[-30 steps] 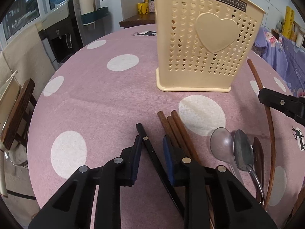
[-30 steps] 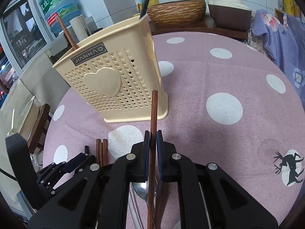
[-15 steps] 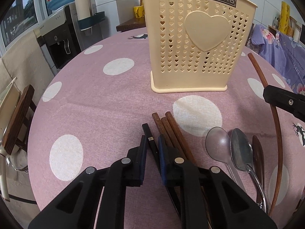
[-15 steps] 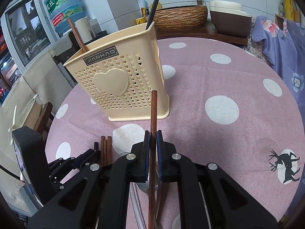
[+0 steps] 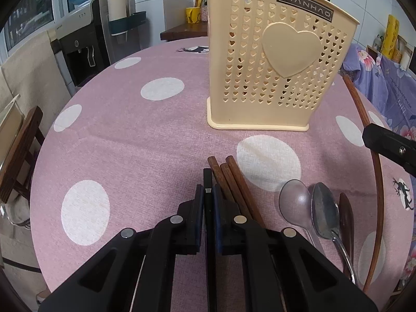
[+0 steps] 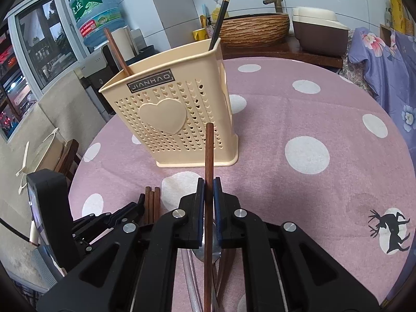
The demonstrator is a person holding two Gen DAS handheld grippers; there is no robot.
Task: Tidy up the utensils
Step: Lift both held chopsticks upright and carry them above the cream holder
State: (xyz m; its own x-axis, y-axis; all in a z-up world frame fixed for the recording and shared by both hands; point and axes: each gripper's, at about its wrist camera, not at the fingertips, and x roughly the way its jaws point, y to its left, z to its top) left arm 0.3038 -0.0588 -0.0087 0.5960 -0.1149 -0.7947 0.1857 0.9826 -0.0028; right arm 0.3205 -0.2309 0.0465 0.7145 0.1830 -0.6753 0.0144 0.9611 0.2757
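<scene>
the black chopstick point(image 5: 207, 182) lies flat on the pink dotted tablecloth point(image 5: 124, 140), just left of three brown chopsticks point(image 5: 228, 179) that lie side by side. the left gripper point(image 5: 208, 200) has its two pads closed on this black chopstick near its far end, i think so that it can be lifted without disturbing the brown ones beside it. the right gripper point(image 6: 208, 195) is clamped on one brown chopstick point(image 6: 208, 156), which is held up above the table and points toward the cream holder point(image 6: 176, 119). this pose looks like a preparation to drop it in from above. the holder stands upright further on the table and already has a brown stick point(image 6: 117, 52) and a black one point(image 6: 221, 15) inside, each in a different corner. to the right of the chopsticks lie a clear spoon point(image 5: 295, 202), a metal spoon point(image 5: 325, 210) and a dark wooden spoon point(image 5: 345, 218), not yet sorted.
</scene>
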